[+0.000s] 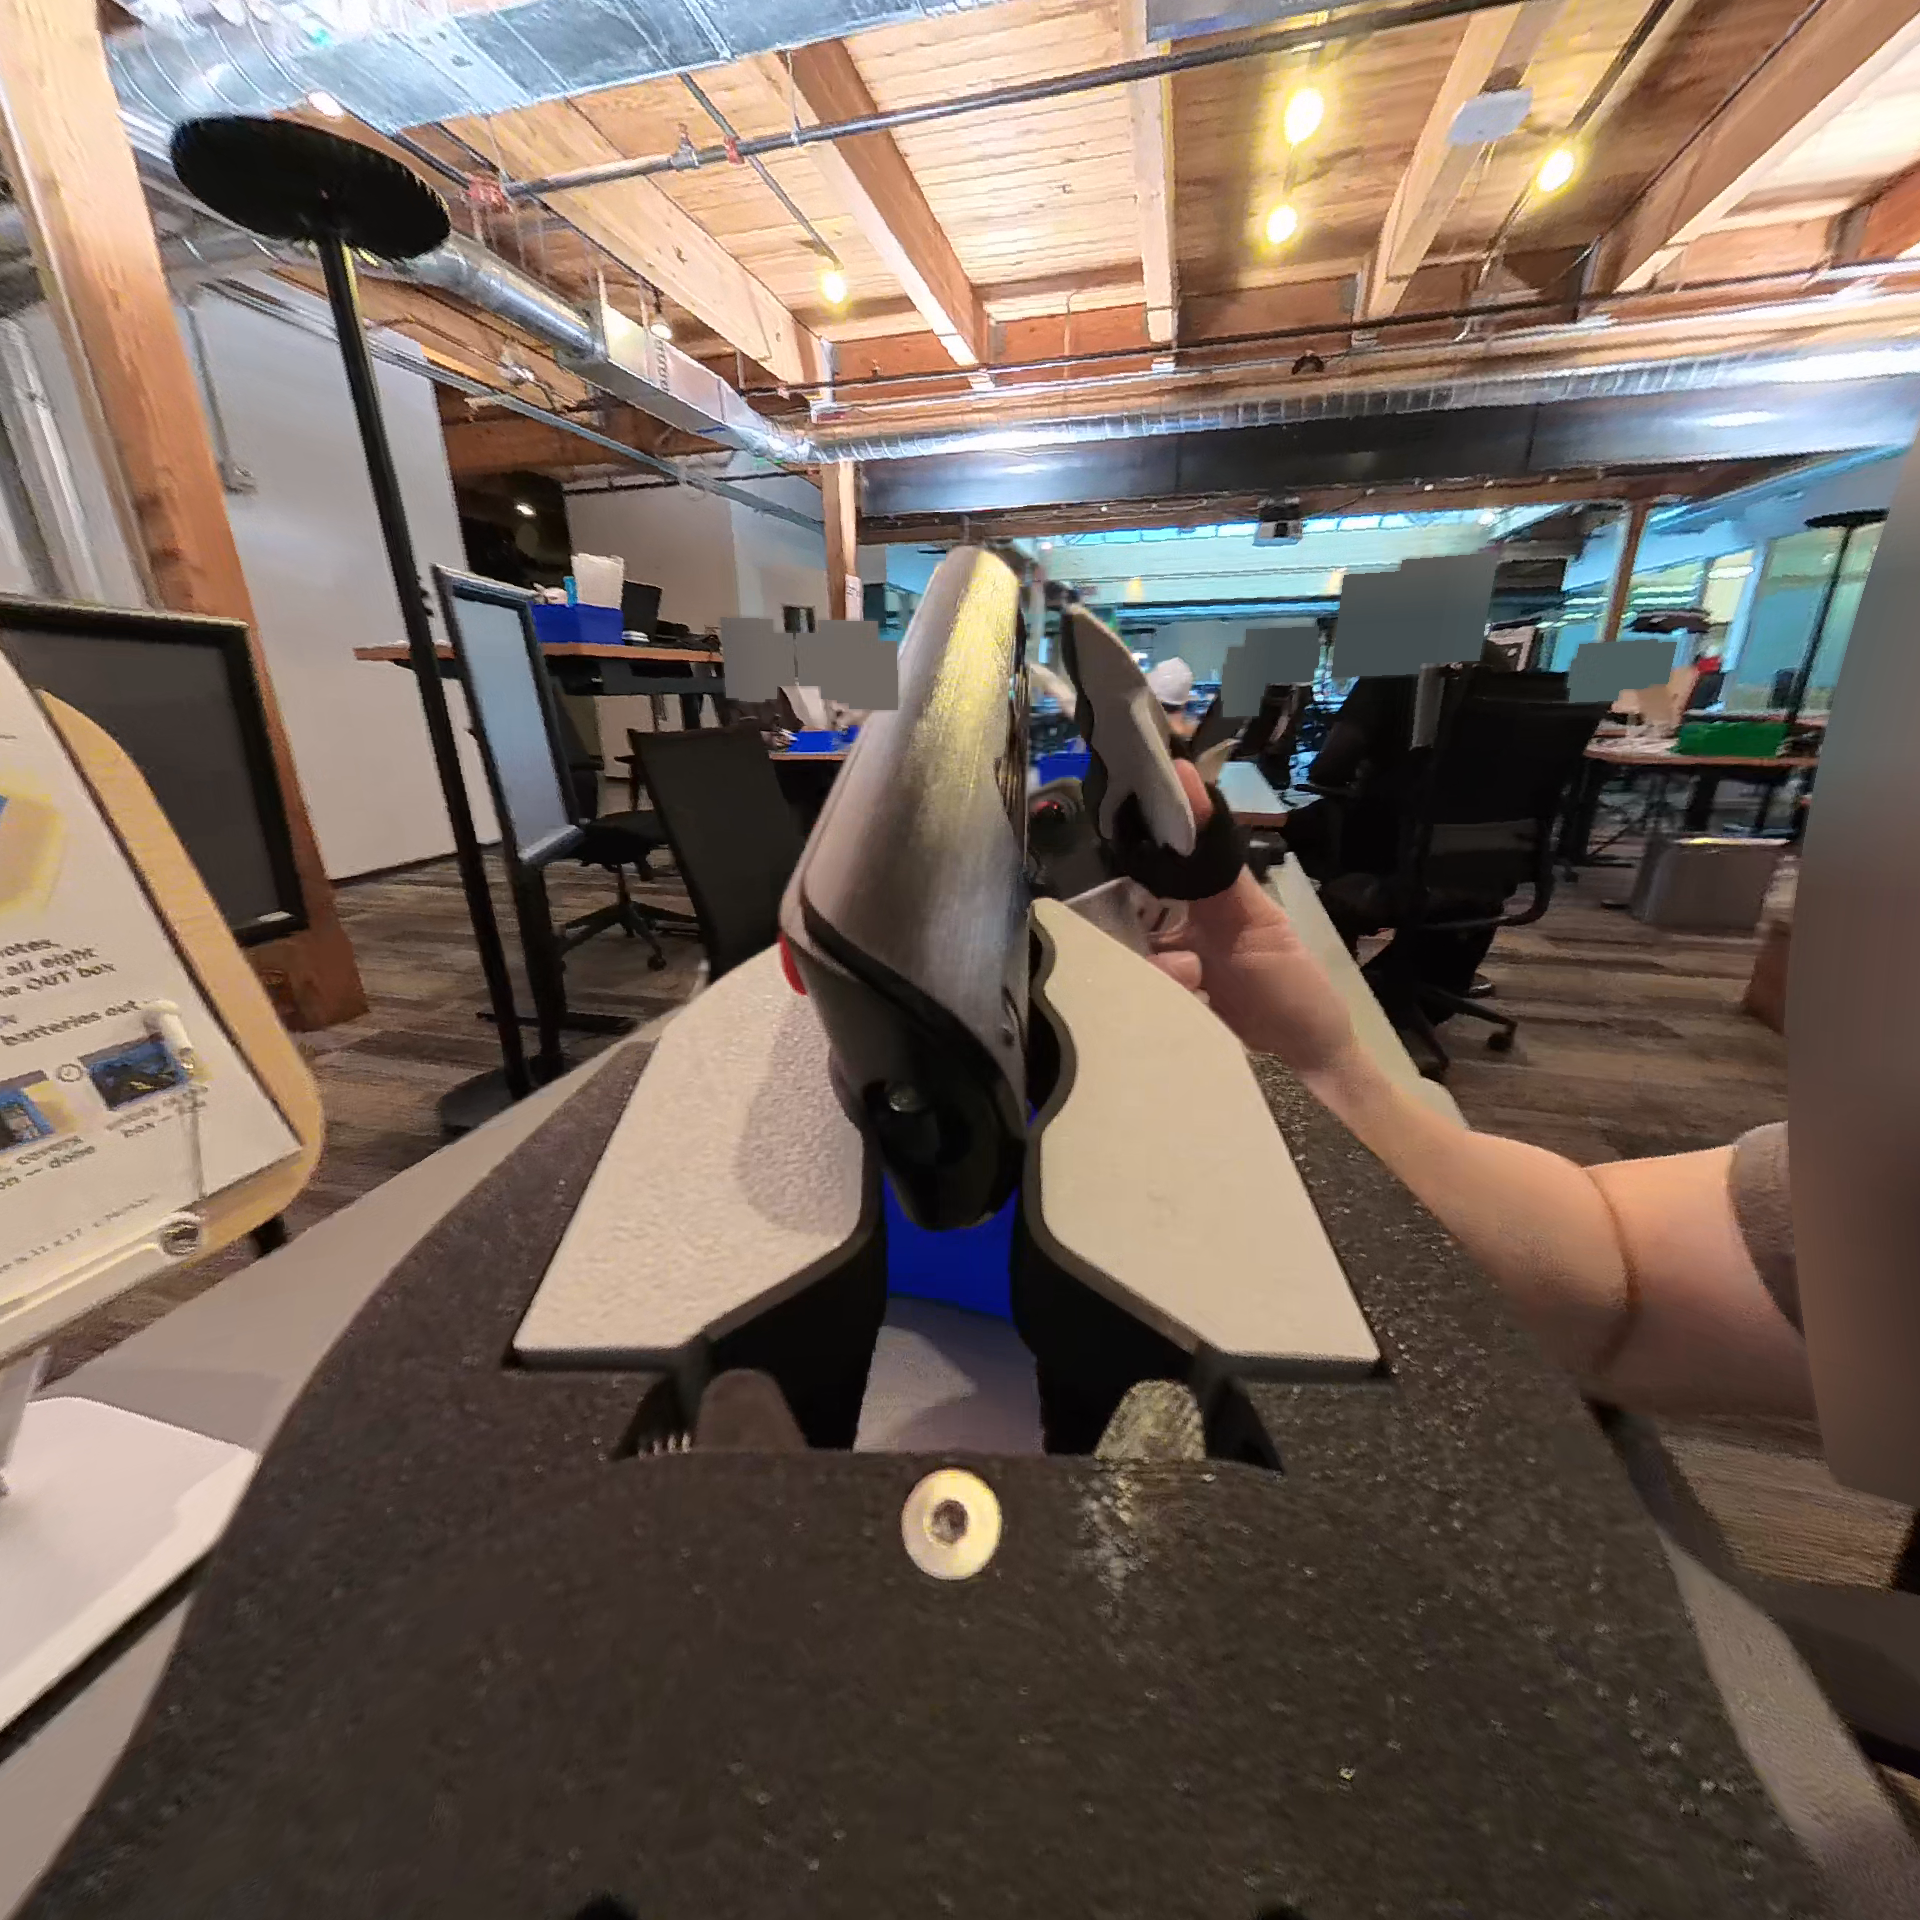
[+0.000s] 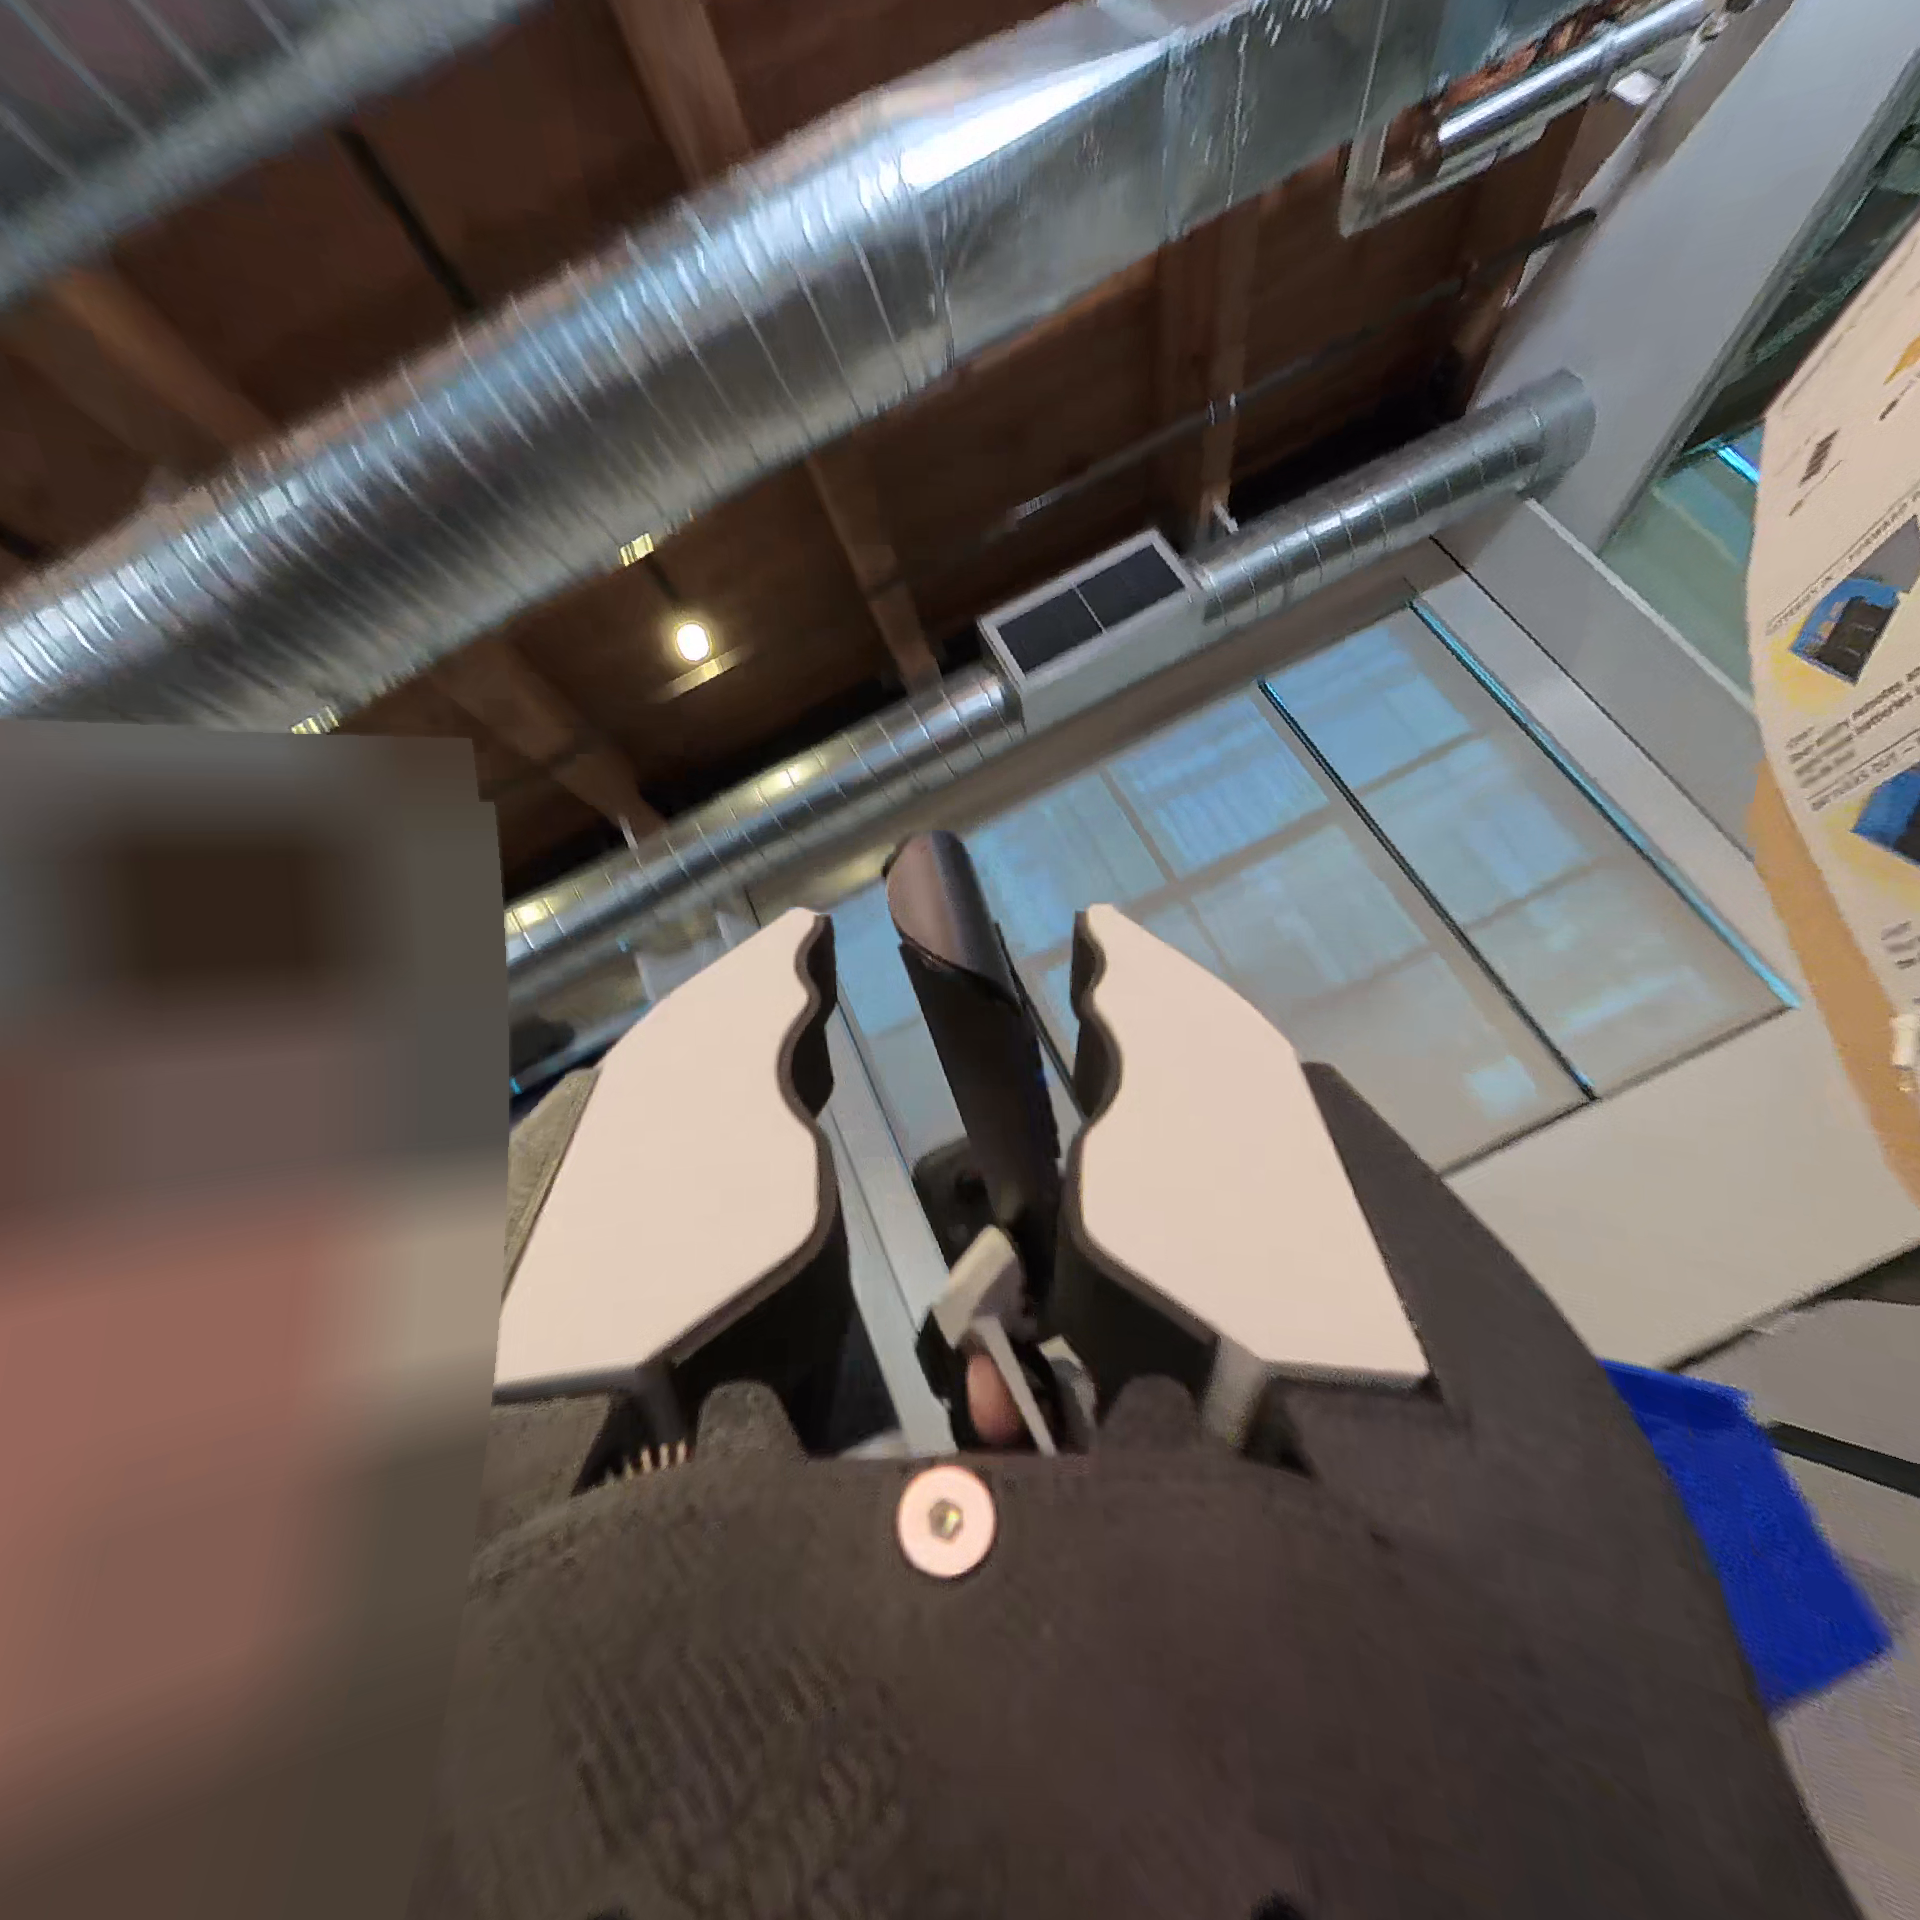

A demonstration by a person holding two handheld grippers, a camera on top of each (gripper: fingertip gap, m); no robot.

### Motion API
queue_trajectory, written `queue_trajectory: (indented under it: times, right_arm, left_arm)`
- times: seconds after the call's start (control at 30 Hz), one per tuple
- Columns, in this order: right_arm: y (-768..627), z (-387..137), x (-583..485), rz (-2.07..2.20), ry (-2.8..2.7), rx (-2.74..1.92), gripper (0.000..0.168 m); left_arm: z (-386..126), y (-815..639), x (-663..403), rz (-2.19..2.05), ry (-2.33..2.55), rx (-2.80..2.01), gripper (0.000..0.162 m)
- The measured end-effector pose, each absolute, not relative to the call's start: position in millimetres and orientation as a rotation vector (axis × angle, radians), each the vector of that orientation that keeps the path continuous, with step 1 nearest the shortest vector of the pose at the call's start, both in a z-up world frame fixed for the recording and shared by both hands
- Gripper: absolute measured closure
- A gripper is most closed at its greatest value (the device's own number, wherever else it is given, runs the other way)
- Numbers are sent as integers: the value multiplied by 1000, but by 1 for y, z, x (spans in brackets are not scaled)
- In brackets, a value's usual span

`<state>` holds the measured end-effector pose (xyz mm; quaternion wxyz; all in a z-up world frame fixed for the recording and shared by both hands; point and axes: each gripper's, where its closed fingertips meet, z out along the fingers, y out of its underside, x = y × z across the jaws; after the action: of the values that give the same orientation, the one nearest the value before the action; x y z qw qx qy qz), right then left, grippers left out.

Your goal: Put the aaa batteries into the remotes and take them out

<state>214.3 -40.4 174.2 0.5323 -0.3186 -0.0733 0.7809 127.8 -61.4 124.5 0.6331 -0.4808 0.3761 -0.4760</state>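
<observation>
One silver remote (image 1: 925, 831) stands up between the fingers of the left gripper (image 1: 945, 1091), which closes on its bottom end. Only the left view shows the right gripper (image 1: 1127, 748) just beside the remote's top, with the hand (image 1: 1247, 966) holding it. The right gripper (image 2: 951, 997) is half open around the dark remote (image 2: 971, 1039), not touching. I see no batteries.

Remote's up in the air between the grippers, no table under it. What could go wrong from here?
1. The left gripper pinches only the lower end of the silver remote, which tilts well beyond the fingertips; it may pivot or slip out.
2. The right gripper looks open around the remote's dark edge, so it probably gives no backup hold.
3. A loose battery, if any, could drop; the compartment isn't visible.
</observation>
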Motion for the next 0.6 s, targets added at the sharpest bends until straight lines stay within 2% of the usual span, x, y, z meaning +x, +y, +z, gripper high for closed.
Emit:
queue_trajectory:
  times: [0.23,0.6]
  right_arm:
    - [-37,164,206,2124,10,-760,128]
    - [-32,154,201,2289,164,-763,131]
  left_arm:
    - [125,-65,129,-784,866,-981,139]
    - [118,-63,133,-568,902,-946,139]
